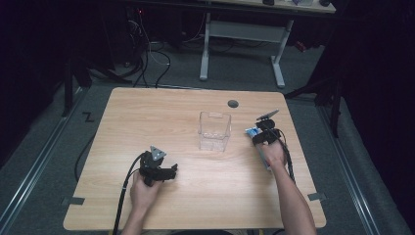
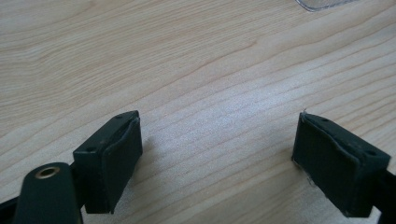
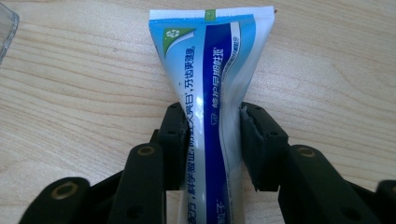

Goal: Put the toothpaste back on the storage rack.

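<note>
A blue and white toothpaste tube [image 3: 212, 93] lies lengthwise between the jaws of my right gripper [image 3: 212, 144], which is shut on its middle; its flat crimped end points away from me. In the high view that right gripper [image 1: 262, 133] and the tube [image 1: 252, 132] are at the table's right side, just right of a clear plastic box [image 1: 214, 130]. My left gripper [image 1: 169, 172] is at the front left of the table, low over the wood. Its jaws stand wide open [image 2: 217, 154] with bare tabletop between them.
The wooden table [image 1: 195, 196] has a round grommet hole [image 1: 233, 104] near its far edge. A corner of the clear box [image 2: 322, 3] peeks in at the top of the left gripper view. Cables and a desk frame [image 1: 242, 34] lie on the floor beyond the table.
</note>
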A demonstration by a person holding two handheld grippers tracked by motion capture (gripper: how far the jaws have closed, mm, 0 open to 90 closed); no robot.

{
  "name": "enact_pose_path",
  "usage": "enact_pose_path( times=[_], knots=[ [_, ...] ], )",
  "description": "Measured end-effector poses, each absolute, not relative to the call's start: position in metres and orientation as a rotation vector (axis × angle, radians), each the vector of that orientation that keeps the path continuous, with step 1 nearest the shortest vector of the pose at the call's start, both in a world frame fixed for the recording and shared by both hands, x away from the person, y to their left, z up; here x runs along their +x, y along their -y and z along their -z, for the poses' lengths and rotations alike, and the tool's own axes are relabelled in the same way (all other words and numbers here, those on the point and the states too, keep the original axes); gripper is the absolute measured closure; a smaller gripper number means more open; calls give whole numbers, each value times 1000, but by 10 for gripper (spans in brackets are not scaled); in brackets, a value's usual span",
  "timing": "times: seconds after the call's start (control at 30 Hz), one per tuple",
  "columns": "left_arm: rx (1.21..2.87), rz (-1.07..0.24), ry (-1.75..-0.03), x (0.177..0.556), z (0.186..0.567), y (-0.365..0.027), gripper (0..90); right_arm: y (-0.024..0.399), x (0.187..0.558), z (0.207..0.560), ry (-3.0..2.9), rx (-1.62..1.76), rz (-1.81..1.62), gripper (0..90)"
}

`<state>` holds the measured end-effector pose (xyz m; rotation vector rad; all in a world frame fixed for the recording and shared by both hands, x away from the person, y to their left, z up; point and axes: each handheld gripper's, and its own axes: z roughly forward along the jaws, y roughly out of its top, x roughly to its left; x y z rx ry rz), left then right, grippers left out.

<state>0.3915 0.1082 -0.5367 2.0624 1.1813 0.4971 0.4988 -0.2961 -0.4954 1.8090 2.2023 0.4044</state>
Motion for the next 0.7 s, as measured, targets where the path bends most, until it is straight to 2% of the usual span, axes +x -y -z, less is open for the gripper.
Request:
enact_pose_path(
  times=[0.23, 0.7],
  knots=[
    [2063, -497, -1181, 392, 537, -108, 161, 296, 496, 489, -2246, 1760, -426, 702],
    [2063, -497, -1181, 392, 537, -108, 161, 298, 476, 458, -2311, 1688, -739, 719]
  ],
)
